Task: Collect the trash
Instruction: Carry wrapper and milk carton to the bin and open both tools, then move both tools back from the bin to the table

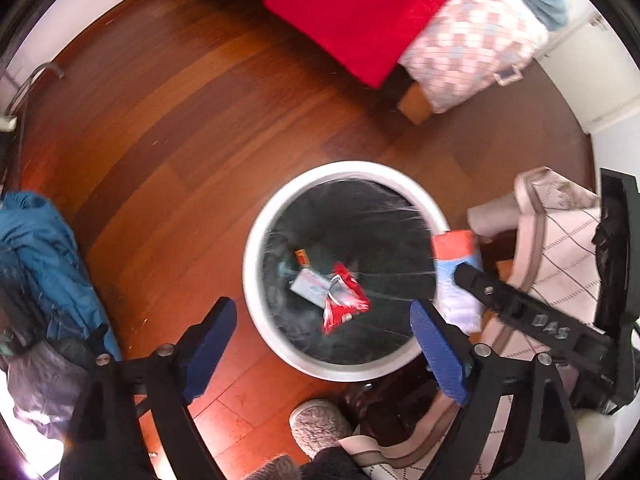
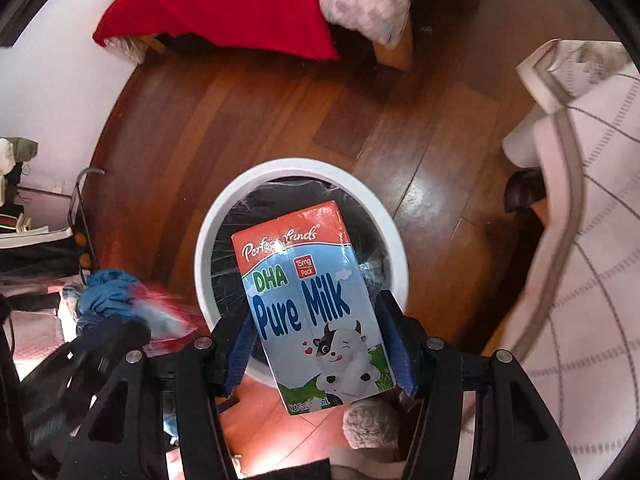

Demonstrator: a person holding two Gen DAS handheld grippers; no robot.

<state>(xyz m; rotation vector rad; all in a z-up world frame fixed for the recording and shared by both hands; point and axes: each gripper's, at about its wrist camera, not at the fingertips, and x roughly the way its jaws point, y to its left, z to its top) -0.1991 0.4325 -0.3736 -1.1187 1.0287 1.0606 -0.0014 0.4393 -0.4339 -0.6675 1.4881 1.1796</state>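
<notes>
Right wrist view shows the right gripper [image 2: 316, 344] jaws clamped on the milk carton [image 2: 310, 312] above the bin [image 2: 224, 216], left gripper [image 1: 324, 344] jaws apart; released toward 6 o'clock, it could clip the rim.

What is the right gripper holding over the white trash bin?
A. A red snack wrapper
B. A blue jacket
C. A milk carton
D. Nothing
C. The right gripper is shut on the milk carton, labelled "Pure Milk", above the trash bin; the red wrapper already lies inside the bin, and the left gripper is open and empty.
</notes>
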